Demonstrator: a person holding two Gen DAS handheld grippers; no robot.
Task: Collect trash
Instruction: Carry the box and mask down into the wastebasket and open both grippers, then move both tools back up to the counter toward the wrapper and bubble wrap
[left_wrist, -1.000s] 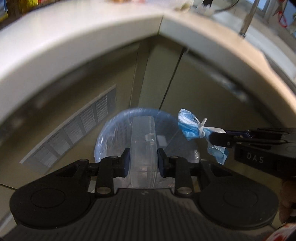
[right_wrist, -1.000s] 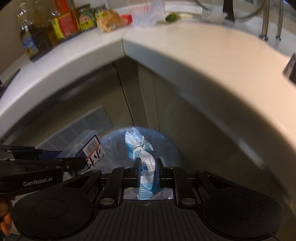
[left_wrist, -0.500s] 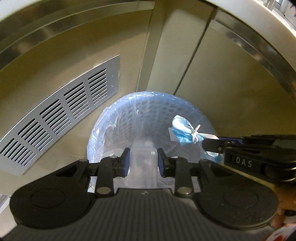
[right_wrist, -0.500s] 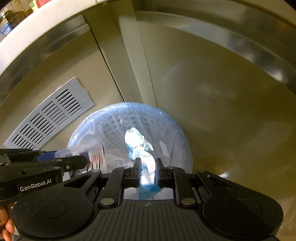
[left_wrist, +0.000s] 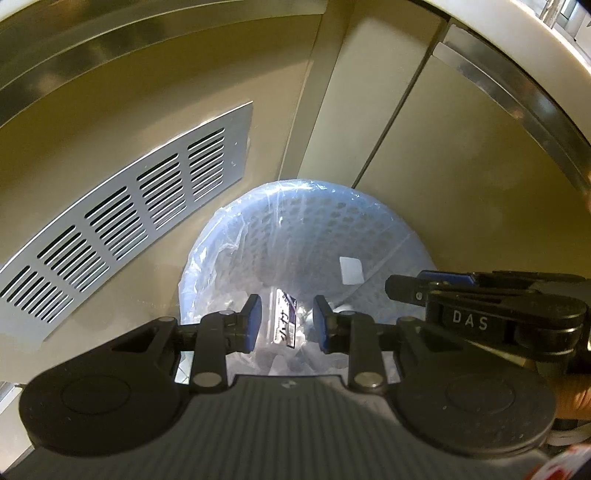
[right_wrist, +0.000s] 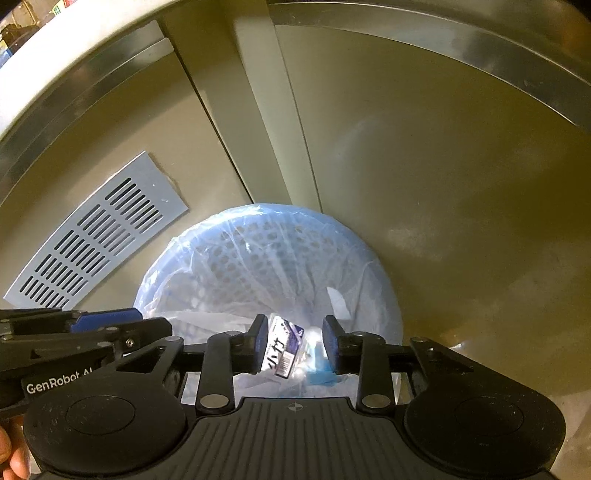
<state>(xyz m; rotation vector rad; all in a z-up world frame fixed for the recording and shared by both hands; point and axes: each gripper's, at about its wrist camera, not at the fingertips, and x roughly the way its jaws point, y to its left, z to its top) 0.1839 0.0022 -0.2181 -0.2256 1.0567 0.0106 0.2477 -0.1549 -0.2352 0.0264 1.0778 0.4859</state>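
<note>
A round bin (left_wrist: 317, 206) lined with a clear bluish bag (right_wrist: 236, 236) stands on the floor in the cabinet corner. A clear plastic box with a barcode label (left_wrist: 285, 325) lies inside it, and it also shows in the right wrist view (right_wrist: 282, 349). A blue face mask (right_wrist: 321, 371) lies beside the box in the bin. My left gripper (left_wrist: 286, 323) hangs open and empty over the bin. My right gripper (right_wrist: 295, 341) is open and empty over the bin; it shows at the right in the left wrist view (left_wrist: 402, 290).
Beige cabinet doors (left_wrist: 461, 192) enclose the corner, with a metal trim strip (right_wrist: 443, 40) above. A grey slotted vent panel (left_wrist: 122, 225) sits on the left cabinet face; it also shows in the right wrist view (right_wrist: 96, 232). A white sticker (left_wrist: 351, 269) sits on the bin's inner wall.
Both grippers have opened. The clear box has dropped from the left gripper and the mask from the right gripper into the bin. Both grippers moved lower toward the bin.
</note>
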